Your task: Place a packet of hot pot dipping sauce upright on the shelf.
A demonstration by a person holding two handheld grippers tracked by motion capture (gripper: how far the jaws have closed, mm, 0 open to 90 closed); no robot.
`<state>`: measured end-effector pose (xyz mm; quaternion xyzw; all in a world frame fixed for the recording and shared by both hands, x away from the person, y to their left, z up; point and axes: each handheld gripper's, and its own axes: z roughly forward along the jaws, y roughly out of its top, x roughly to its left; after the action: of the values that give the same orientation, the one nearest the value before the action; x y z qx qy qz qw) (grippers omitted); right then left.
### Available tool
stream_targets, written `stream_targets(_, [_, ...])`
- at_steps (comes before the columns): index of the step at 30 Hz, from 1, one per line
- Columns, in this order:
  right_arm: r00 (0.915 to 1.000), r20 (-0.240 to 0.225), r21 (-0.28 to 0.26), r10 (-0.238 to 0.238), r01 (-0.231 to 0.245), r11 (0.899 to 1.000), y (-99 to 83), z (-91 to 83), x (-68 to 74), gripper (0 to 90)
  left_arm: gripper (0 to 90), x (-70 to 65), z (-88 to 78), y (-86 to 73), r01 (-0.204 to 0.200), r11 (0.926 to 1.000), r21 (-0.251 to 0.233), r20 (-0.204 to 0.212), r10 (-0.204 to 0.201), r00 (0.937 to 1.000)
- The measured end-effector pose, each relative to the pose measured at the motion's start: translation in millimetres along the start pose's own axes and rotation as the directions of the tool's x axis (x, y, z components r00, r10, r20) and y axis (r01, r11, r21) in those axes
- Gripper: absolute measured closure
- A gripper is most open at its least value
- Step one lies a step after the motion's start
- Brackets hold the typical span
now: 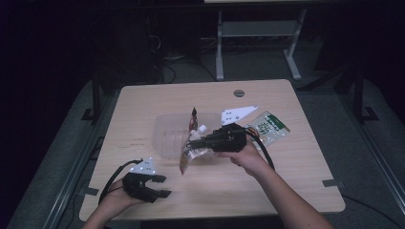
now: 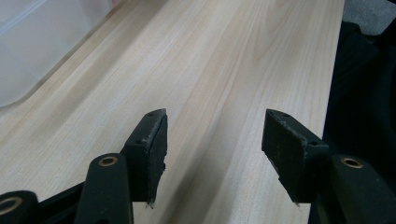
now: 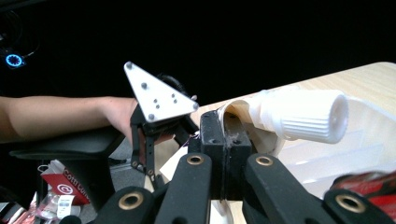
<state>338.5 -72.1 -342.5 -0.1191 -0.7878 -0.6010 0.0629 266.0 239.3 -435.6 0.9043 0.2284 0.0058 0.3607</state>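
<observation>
Black two-jaw right gripper [image 1: 197, 141] was clamped on a soft white spouted pouch with a ribbed screw cap [image 3: 299, 116], held above the light wooden table [image 1: 286, 176] at the clear plastic tray [image 1: 165, 136]. The left gripper [image 2: 212, 140] rested near the table's front edge, its jaws parted with nothing between them. A green printed packet [image 1: 272, 128] lay beyond.

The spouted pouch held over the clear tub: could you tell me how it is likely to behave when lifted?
The pouch probably flops: it hangs limp from the right tongs, pinched beside its white cap. It seems light, carried from one edge.
</observation>
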Motion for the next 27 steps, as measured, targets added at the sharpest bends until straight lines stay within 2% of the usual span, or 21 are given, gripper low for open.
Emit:
stream_targets(3, [1.0000, 0.005, 0.003, 0.006, -0.006, 1.000, 4.8, 3.2, -3.8, 89.6, 39.7, 0.4, 1.5, -0.5, -0.002, 1.0000, -0.001, -0.003, 0.002, 1.0000])
stream_targets(4, [1.0000, 0.008, 0.003, 0.002, -0.002, 1.000, 6.8, 5.0, -5.7, 89.6, 39.3, -0.5, 2.0, -0.9, 0.012, 0.9999, 0.001, 0.002, -0.012, 0.9999])
stream_targets(11, [0.9998, 0.021, 0.013, 0.000, -0.001, 1.000, 15.6, 14.5, -16.2, 89.6, 38.7, 0.5, 2.5, -1.0, -0.005, 1.0000, 0.007, 0.001, 0.005, 1.0000])
stream_targets(17, [0.9992, 0.040, 0.012, 0.004, -0.005, 1.000, 22.9, 22.3, -26.2, 89.6, 38.6, -1.3, 4.3, -1.2, 0.004, 0.9999, 0.010, 0.007, -0.004, 1.0000])
stream_targets(21, [0.9986, 0.053, 0.002, 0.004, -0.004, 1.000, 27.1, 26.5, -34.3, 89.6, 38.6, -0.4, 4.3, -1.1, -0.013, 0.9998, 0.014, 0.007, 0.013, 0.9999])
stream_targets(27, [0.9975, 0.071, 0.010, 0.009, -0.009, 1.000, 31.1, 34.1, -45.7, 89.6, 38.6, -1.1, 5.0, -1.0, -0.007, 0.9999, 0.013, 0.013, 0.007, 0.9999])
